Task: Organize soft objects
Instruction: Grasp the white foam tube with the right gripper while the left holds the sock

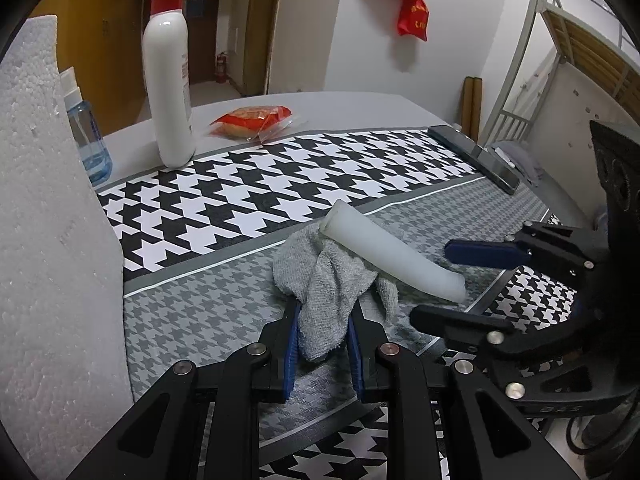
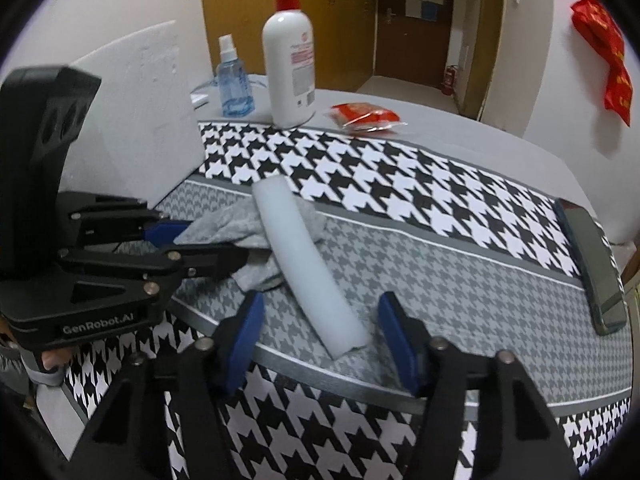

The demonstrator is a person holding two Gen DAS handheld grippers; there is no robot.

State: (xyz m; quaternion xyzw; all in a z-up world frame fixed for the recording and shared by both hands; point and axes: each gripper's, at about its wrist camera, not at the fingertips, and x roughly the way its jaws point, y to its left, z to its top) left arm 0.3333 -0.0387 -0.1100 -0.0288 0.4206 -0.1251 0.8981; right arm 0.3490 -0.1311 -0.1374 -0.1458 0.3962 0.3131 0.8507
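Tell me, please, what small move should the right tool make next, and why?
Probably close the right tool on the near end of the white foam roll. That end lies between its blue pads, which do not touch it yet. The left tool already pinches the grey cloth under the roll.

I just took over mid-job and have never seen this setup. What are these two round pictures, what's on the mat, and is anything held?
A person holds one hand-held gripper in each hand; each round picture comes from a camera on one gripper, looking along its jaws. In the left view, the left gripper pinches a grey cloth. In the right view, the right gripper has its jaws either side of a white foam roll lying partly on that cloth, not pressing it. Also on the table: a pump bottle, spray bottle, red snack packet and phone.
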